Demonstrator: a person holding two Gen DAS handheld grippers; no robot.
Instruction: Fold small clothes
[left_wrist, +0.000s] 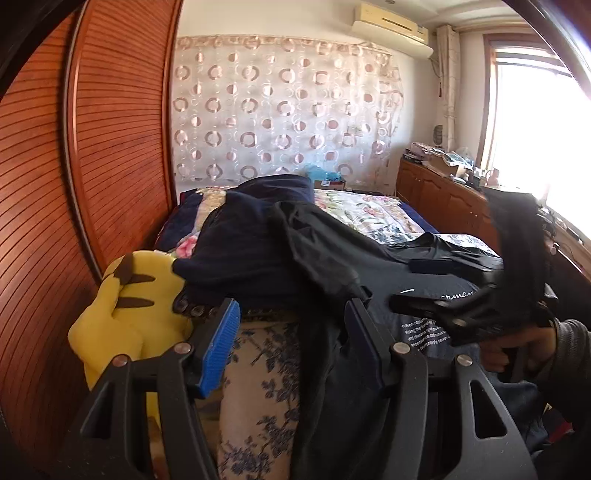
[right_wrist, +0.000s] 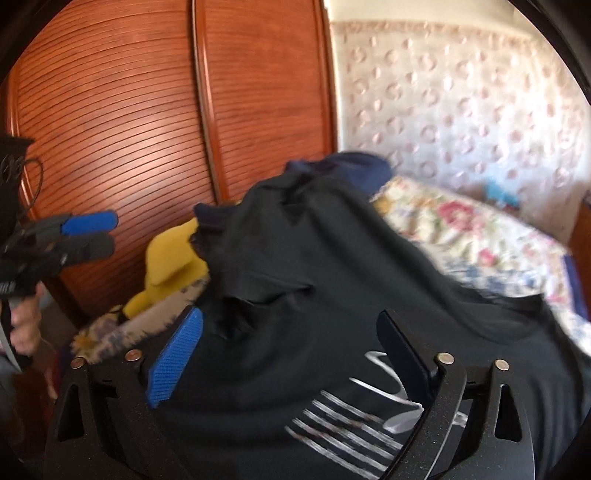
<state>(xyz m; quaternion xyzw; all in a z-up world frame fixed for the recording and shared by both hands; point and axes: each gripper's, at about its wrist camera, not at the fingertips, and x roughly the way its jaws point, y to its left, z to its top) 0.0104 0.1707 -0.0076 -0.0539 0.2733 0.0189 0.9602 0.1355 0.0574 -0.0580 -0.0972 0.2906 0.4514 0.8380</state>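
- Left wrist view: the left tongs (left_wrist: 291, 343) stand parted with nothing pinched; a fold of the limp black cotton T-shirt with white lettering (left_wrist: 417, 291) hangs down between the blue pad and the dark one without being squeezed. The shirt lies draped over a heap of dark navy clothes (left_wrist: 243, 236) on the floral-quilted bed (left_wrist: 373, 214), beside a yellow plush toy (left_wrist: 122, 321). The right tongs (left_wrist: 417, 284) reach in from the right, held by a hand (left_wrist: 517, 350), over the shirt.
- Right wrist view: the right tongs (right_wrist: 291, 354) are spread wide, released, hovering above the shirt's printed chest (right_wrist: 354, 424); the left tongs (right_wrist: 92, 236) show at the left edge, also parted. The picture is blurred.
- Handling, as I judge it: light, soft, floppy cloth that sags and bunches. Best pinched at a hem, shoulder seam or sleeve edge, single layer, then spread flat.
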